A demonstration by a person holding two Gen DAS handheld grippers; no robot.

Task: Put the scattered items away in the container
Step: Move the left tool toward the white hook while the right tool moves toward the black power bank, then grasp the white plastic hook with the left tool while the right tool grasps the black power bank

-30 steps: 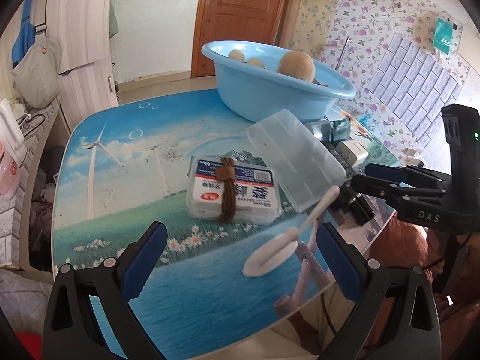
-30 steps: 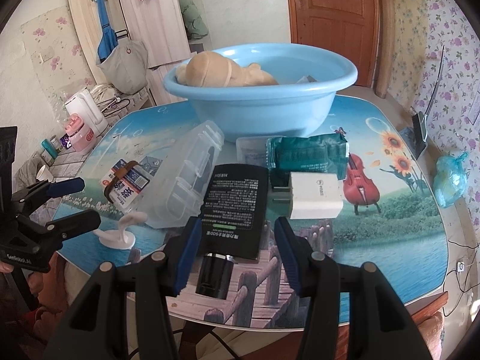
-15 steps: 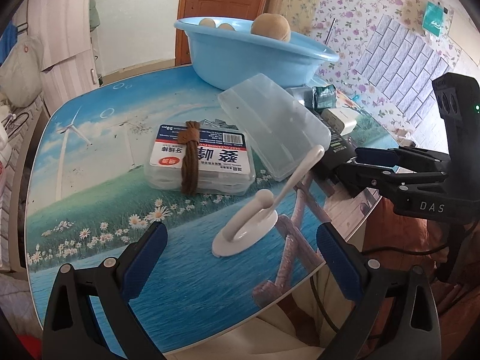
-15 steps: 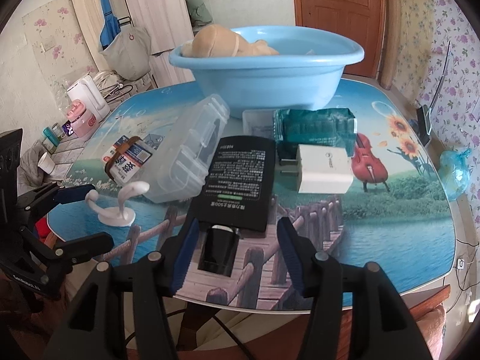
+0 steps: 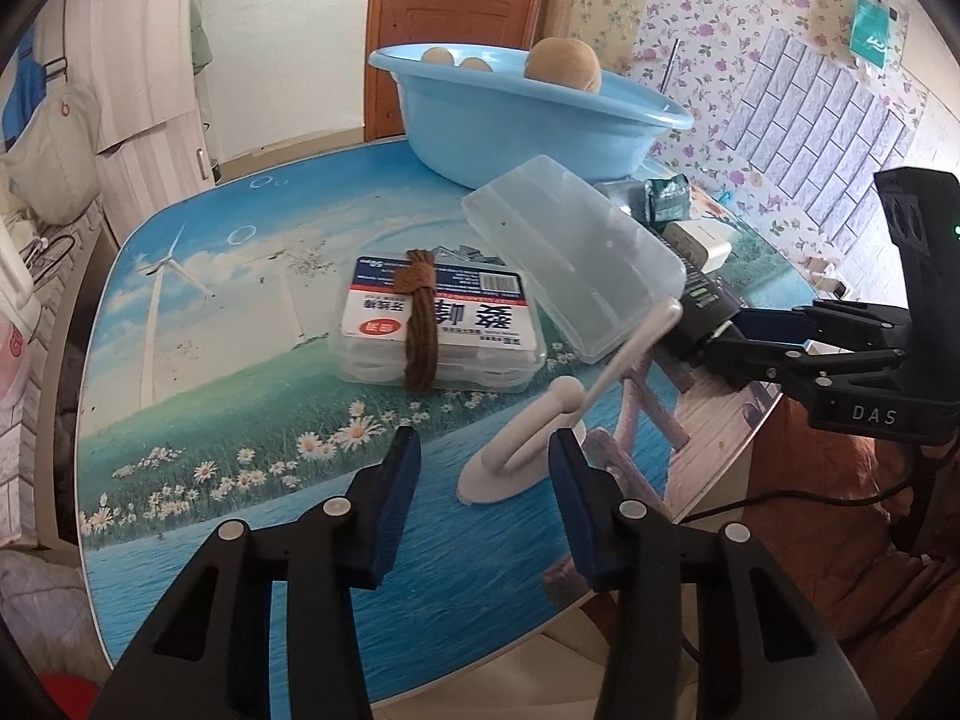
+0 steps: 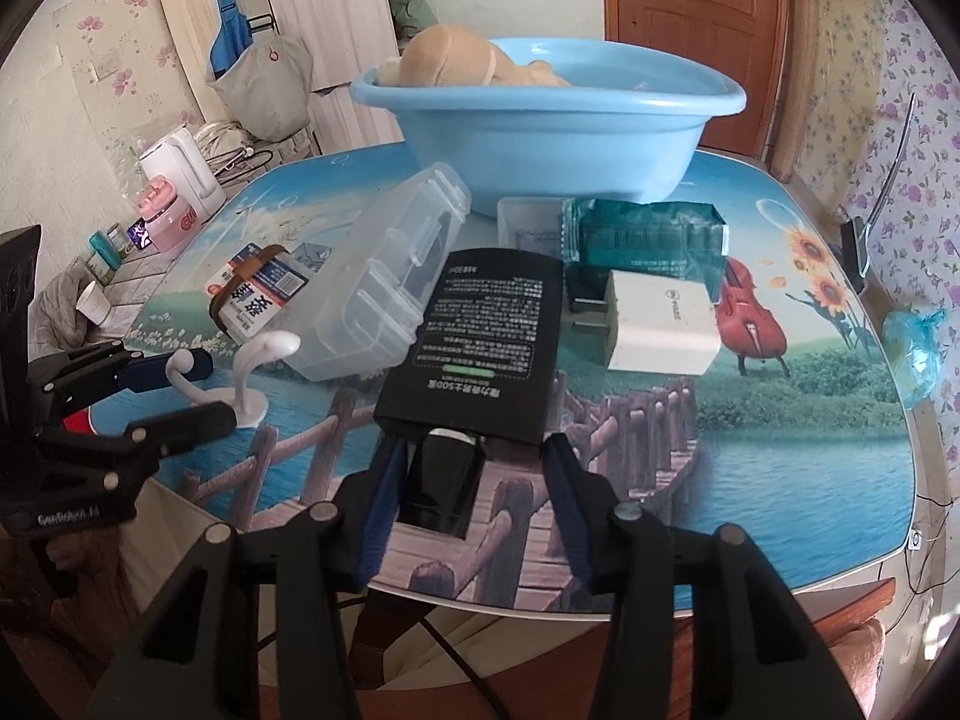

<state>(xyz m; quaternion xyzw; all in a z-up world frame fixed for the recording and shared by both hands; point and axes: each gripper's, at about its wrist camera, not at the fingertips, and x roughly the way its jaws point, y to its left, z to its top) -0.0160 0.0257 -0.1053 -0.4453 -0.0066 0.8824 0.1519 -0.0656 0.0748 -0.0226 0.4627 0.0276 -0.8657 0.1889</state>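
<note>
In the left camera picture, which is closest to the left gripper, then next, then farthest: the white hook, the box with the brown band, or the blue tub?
From the left gripper:
1. White hook, right at the fingertips, slightly to the right.
2. Box with the brown band, mid-table, just beyond.
3. Blue tub, at the table's far side.

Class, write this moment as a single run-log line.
left gripper: open, straddling white hook | right gripper: open, around black box | blue basin: holds plush toy

A table (image 5: 198, 360) with a printed landscape top carries a blue basin (image 5: 528, 114) at twelve o'clock. A labelled box (image 5: 441, 324), clear case (image 5: 570, 264) and white hook (image 5: 528, 450) lie centrally; black box (image 6: 486, 348), charger (image 6: 660, 330) and green packet (image 6: 654, 234) at three o'clock.
</note>
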